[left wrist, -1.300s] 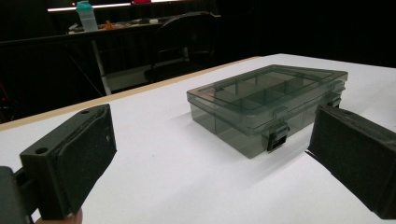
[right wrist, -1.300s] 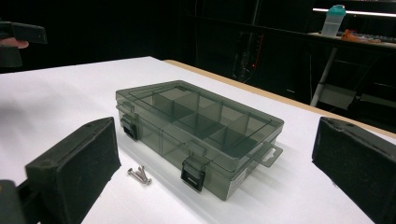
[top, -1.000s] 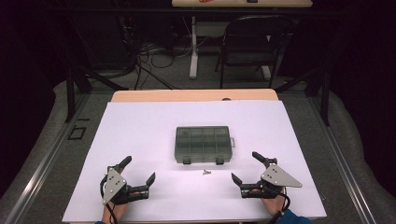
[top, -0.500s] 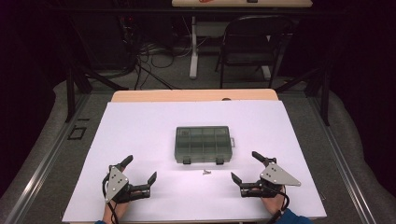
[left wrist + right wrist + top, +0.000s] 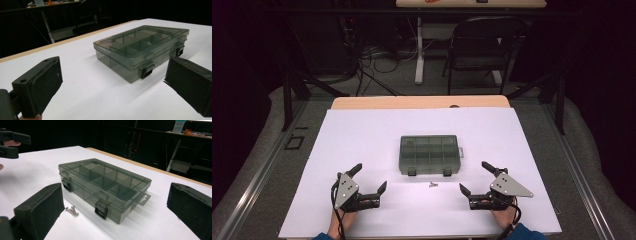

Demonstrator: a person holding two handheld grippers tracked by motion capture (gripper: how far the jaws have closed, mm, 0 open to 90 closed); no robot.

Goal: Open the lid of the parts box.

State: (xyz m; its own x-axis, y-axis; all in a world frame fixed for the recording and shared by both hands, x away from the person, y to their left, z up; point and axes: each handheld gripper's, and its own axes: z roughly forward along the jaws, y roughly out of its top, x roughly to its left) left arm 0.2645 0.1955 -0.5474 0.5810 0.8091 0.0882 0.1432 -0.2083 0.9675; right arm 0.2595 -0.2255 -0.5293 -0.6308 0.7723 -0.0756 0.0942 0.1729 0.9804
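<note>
A smoky grey clear plastic organiser box [image 5: 429, 154] lies mid-table, lid down, with two black latches on its near side. Its compartments look empty through the lid. A couple of small screws [image 5: 433, 184] lie just in front of it. My left gripper [image 5: 370, 177] rests open at the near left, apart from the box. My right gripper [image 5: 474, 177] rests open at the near right. In the left gripper view the box [image 5: 140, 47] sits ahead of the open left gripper [image 5: 113, 70]. The right gripper view has the box [image 5: 102, 182] and screws [image 5: 72, 211] beyond the open right gripper [image 5: 116, 197].
The white table sheet [image 5: 362, 135] covers the table, with a wooden strip [image 5: 412, 102] at the far edge. A folding chair [image 5: 479, 45] and cables stand on the floor beyond. The left gripper [image 5: 10, 142] appears at the upper left of the right gripper view.
</note>
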